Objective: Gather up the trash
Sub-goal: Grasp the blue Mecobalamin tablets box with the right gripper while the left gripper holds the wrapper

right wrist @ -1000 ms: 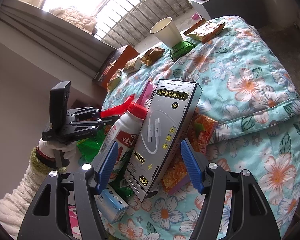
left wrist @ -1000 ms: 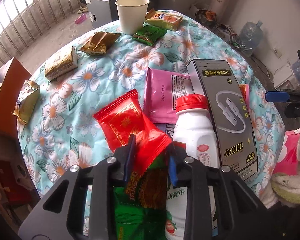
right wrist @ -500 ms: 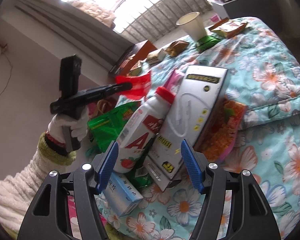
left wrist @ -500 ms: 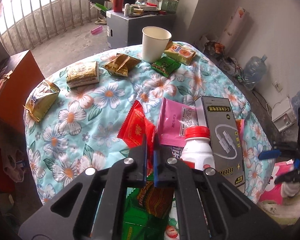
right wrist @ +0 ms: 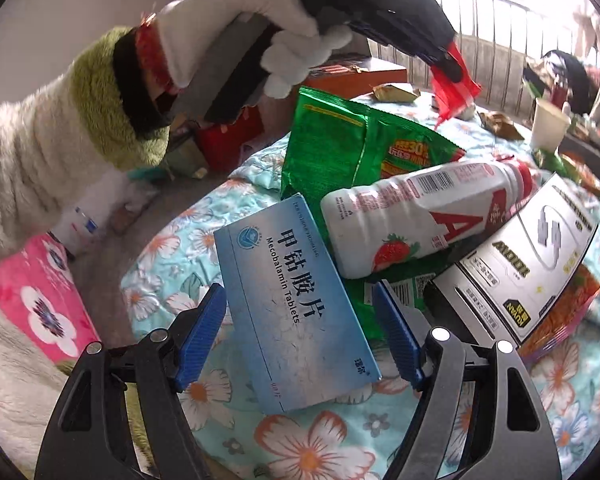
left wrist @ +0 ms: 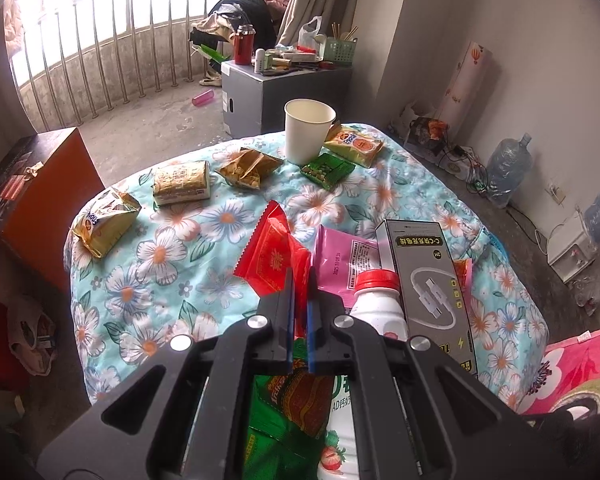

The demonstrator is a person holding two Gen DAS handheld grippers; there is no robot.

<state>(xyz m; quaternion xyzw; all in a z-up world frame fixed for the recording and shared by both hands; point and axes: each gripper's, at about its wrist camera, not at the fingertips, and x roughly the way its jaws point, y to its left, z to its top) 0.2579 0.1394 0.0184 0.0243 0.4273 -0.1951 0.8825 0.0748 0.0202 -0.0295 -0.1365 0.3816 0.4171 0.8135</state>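
Crinkly red wrapper point(left wrist: 274, 258) pinched in left tool point(left wrist: 300, 308).

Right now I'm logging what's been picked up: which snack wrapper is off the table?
The red wrapper, pinched in the left gripper above the cloth; the gold, green and pink packets lie flat.

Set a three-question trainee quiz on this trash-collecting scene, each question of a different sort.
1. True or false: the left gripper is shut on the red wrapper.
2. What lies between the right gripper's open jaws? A) blue tablet box B) paper cup C) white bottle
3. Fill in: the bottle's cap is ____ in colour.

Key: 1 true; 2 A; 3 red.
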